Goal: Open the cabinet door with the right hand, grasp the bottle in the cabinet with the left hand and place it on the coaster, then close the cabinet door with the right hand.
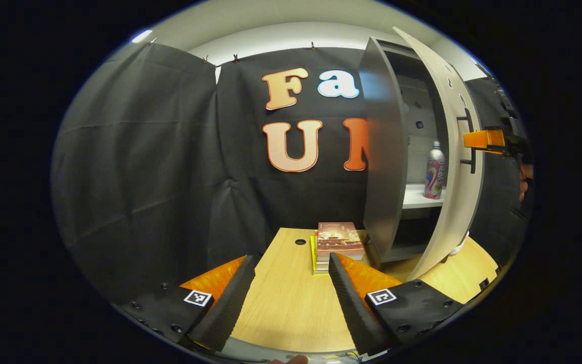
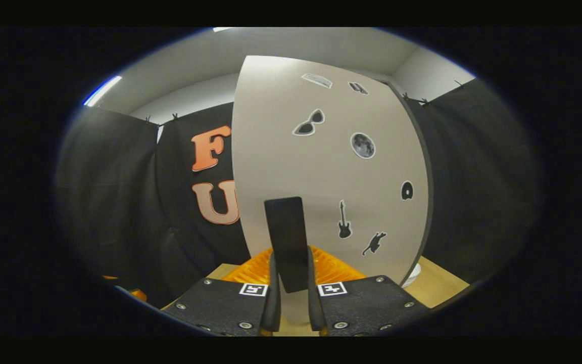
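Brushed metal with a bright printed label, the bottle (image 1: 435, 171) stands upright on the pale shelf (image 1: 420, 197) inside the cabinet (image 1: 402, 151), at the right of the left gripper view. We judge the next move turns on this: the bottle lies ahead and to the right of the left gripper (image 1: 291, 283), higher than it, with its long axis vertical, so a sideways approach across the neck or body seems fitting. The left gripper is released, its ribbed fingers spread wide over the wood-grain surface (image 1: 286, 303), holding nothing.

Nearer the bottle is the right gripper (image 2: 291, 283), but it is busy: in the right gripper view both fingers are clenched on the dark, flat bar handle (image 2: 287, 242) of the cabinet door (image 2: 321, 167), a smooth matte panel dotted with small stickers. From the left gripper view we see the door swung well open, the gap wide enough to show the bottle.

A stack of books (image 1: 336, 242) (glossy cover on top) sits on the surface between the left gripper and the cabinet. We cannot make out the coaster.
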{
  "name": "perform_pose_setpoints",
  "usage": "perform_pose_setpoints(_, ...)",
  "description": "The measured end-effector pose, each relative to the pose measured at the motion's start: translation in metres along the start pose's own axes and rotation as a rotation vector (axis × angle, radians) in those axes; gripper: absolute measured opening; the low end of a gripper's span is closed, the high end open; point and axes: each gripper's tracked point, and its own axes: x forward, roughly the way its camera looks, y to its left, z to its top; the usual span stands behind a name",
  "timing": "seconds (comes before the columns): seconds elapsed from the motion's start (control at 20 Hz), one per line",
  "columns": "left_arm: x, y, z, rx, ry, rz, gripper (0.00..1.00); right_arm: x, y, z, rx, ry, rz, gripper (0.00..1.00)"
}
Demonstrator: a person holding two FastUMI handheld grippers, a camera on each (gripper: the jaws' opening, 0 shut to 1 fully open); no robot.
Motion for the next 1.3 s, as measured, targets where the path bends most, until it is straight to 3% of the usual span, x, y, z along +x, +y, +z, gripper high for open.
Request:
perform_pose_setpoints(0.25,-0.008,-0.044,0.001,0.028,-0.008,-0.049,0.96,-0.026,-0.015,0.003,0.001,0.021,0.02,0.22)
perform_pose_setpoints(0.6,-0.013,-0.11,-0.001,0.043,0.005,-0.136,0.94,-0.057,-0.048,0.007,0.045,0.006,-0.016,0.21)
perform_pose_setpoints(0.65,-0.014,-0.121,-0.002,0.049,0.005,-0.152,0.94,-0.062,-0.053,0.008,0.033,0.002,-0.029,0.16)
perform_pose_setpoints(0.95,-0.022,-0.189,-0.006,0.067,0.012,-0.239,0.95,-0.076,-0.087,0.011,0.042,-0.005,-0.109,0.14)
perform_pose_setpoints(1.3,-0.021,-0.248,0.012,0.06,-0.022,-0.277,0.96,-0.086,-0.151,0.01,0.012,-0.001,-0.233,0.05)
